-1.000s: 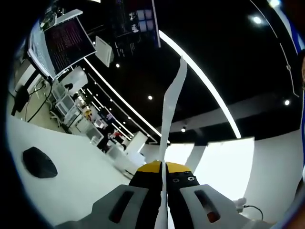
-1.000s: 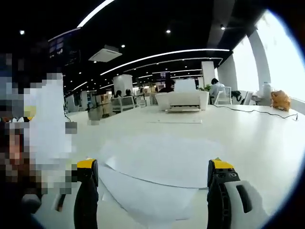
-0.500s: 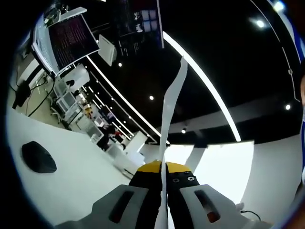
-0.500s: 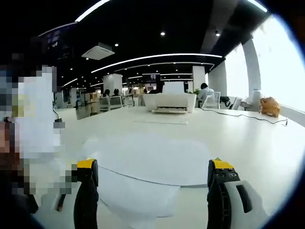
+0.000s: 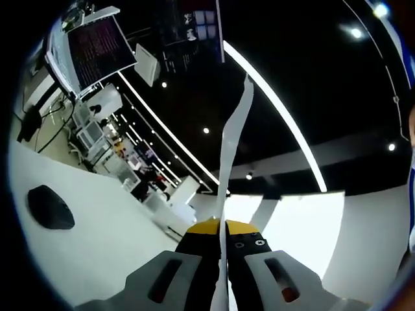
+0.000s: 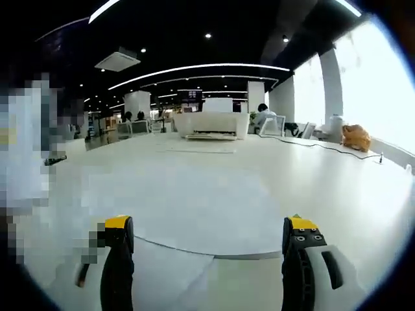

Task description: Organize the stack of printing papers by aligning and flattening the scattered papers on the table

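Observation:
In the left gripper view my left gripper (image 5: 222, 228) is shut on a white sheet of paper (image 5: 233, 136), seen edge-on and rising as a thin strip toward the ceiling. In the right gripper view my right gripper (image 6: 206, 228) stands open, low over the white table (image 6: 337, 188). White printing papers (image 6: 194, 207) lie flat and overlapping on the table just ahead of and between its fingers, one edge (image 6: 194, 251) running across between the jaws. Nothing is gripped by the right gripper.
A white printer (image 6: 211, 124) stands at the table's far end with a loose sheet (image 6: 194, 150) before it. A cable (image 6: 324, 148) and an orange bag (image 6: 355, 137) lie far right. A dark mouse-like object (image 5: 50, 207) rests on the table at left, with monitors (image 5: 97, 48) above.
The right gripper has moved forward and lower over the papers, so they now spread wider between its jaws. The left gripper keeps holding its sheet with only a slight shift of view.

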The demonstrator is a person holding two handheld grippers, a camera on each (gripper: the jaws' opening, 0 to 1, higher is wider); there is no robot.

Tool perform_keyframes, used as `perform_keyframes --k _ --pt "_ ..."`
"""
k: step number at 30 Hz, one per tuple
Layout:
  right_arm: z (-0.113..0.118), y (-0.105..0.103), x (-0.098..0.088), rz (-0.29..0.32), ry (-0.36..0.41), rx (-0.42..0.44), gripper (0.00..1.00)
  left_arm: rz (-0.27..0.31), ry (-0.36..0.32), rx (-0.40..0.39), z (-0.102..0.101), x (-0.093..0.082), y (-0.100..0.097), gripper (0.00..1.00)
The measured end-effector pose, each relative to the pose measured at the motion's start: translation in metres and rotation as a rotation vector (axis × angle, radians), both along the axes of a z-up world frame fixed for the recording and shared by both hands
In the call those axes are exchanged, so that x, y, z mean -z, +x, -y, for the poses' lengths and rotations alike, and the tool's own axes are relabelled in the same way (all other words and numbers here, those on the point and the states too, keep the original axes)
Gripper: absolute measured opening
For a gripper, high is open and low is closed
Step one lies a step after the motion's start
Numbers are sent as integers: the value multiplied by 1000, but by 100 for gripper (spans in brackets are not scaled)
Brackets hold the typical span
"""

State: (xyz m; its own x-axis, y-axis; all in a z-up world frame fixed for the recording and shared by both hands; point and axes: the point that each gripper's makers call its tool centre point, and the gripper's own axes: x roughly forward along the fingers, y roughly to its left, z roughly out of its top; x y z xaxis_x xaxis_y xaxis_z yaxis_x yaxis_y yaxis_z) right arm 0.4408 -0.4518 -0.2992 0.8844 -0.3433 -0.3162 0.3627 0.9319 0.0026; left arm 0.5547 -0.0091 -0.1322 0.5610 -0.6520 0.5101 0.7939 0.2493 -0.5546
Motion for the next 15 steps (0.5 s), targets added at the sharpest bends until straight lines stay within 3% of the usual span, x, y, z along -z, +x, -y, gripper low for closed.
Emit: perform_keyframes --k 12,15 --pt "14 -9 19 -119 49 63 90 -4 -2 13 3 3 -1 6" --pt "11 -10 17 -113 48 66 89 -3 -4 12 2 3 -2 6"
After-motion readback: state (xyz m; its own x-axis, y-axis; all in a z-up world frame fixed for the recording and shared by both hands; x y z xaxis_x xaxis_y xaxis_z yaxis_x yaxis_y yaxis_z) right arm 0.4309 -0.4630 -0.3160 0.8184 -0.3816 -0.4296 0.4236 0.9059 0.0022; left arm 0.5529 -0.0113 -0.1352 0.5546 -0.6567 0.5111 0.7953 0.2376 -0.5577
